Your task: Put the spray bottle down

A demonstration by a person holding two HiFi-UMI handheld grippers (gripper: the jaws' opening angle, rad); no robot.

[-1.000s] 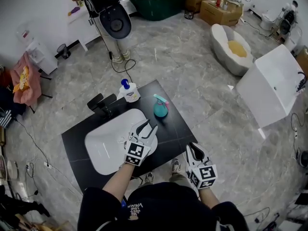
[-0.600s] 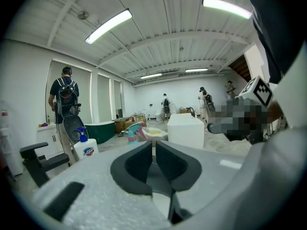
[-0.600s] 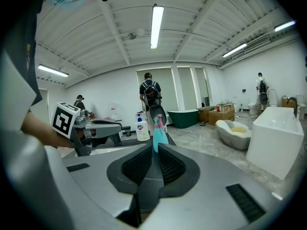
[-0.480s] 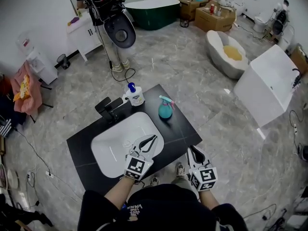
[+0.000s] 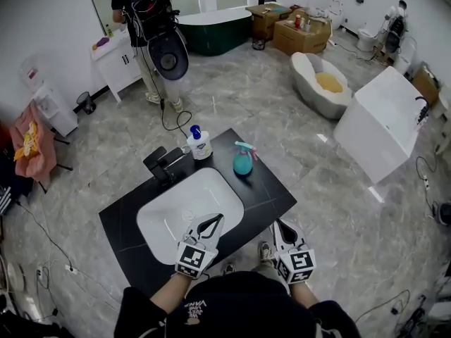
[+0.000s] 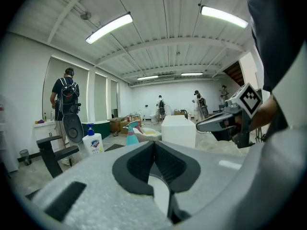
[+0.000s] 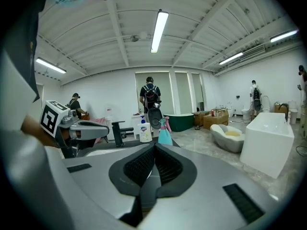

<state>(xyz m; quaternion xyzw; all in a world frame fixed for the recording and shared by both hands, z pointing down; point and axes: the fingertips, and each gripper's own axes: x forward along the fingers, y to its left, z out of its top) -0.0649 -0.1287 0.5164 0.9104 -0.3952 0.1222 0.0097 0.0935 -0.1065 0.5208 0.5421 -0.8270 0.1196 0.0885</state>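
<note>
- The spray bottle (image 5: 243,162) is down: a teal body with a pink trigger head, standing upright on the black countertop (image 5: 271,189) just past the far right corner of the white sink basin (image 5: 165,220).
- The left gripper (image 5: 215,218) is well apart from the bottle, its tips over the near rim of the basin. Its jaws have just been closing and now meet, with nothing between them.
- The right gripper (image 5: 277,225) sits by the counter's near edge, also well apart from the bottle, jaws pressed together and empty.
- From the right gripper view the bottle (image 7: 164,132) shows far ahead, right beside a white soap pump bottle (image 7: 143,131).
- From the head view that pump bottle (image 5: 199,144) stands on the far corner of the counter, near the black faucet (image 5: 161,165).
- The basin holds nothing but its drain (image 5: 187,215).
- Out on the floor, an oval white tub (image 5: 304,72) has something yellow in it.
- Cardboard boxes (image 5: 303,37) at the back hold small items, too small to name.
- A dark green bathtub (image 5: 211,25) stands against the far wall.
</note>
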